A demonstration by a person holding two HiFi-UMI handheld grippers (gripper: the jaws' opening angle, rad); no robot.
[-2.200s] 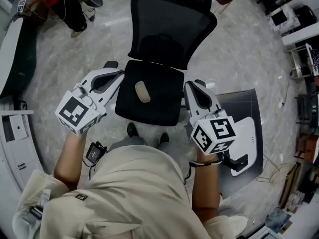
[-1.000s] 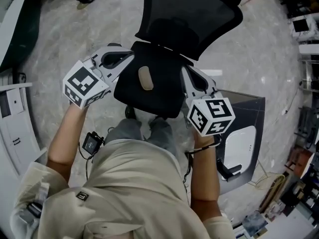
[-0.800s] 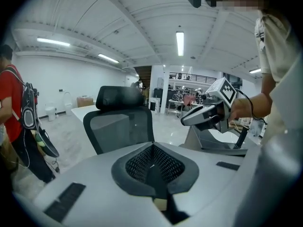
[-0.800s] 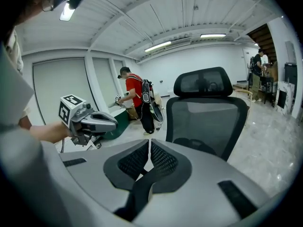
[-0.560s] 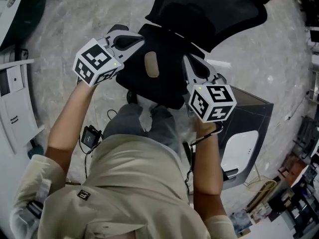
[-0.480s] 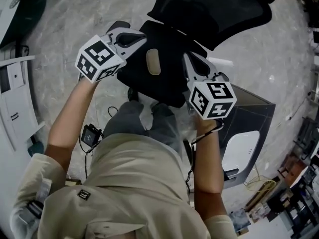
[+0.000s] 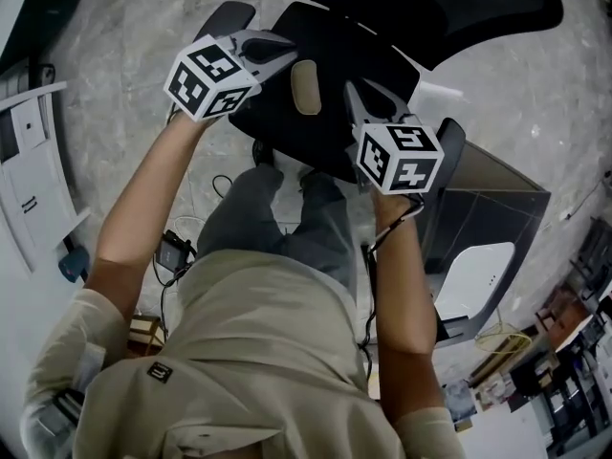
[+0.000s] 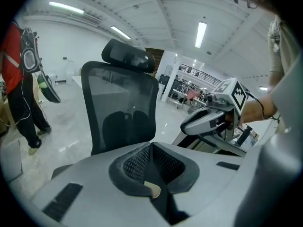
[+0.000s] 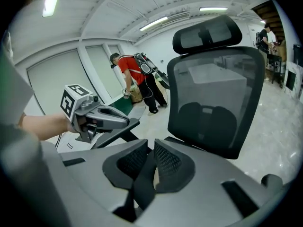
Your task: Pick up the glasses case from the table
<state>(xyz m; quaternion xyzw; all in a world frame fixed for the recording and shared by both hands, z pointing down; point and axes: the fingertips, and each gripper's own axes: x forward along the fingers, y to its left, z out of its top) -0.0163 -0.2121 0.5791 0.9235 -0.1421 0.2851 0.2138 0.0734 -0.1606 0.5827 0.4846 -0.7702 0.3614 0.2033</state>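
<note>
Nothing is picked up yet: the beige oblong glasses case [image 7: 306,87] lies untouched on the black office-chair seat [image 7: 330,41], with no tabletop under it. The left gripper [image 7: 284,48] and the right gripper [image 7: 351,91] hang just beside it, the 2 pairs of jaws pressed together and empty.

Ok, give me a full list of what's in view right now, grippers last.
glasses case: one, beige, lying on the chair seat.
office chair: one, black, mesh back, before the person.
board: one, dark grey, on the floor at right.
bystander: one, red top, across the room.
floor: pale grey marble.
left gripper: one, grey, shut, empty, left of the case.
right gripper: one, grey, shut, empty, right of the case.
</note>
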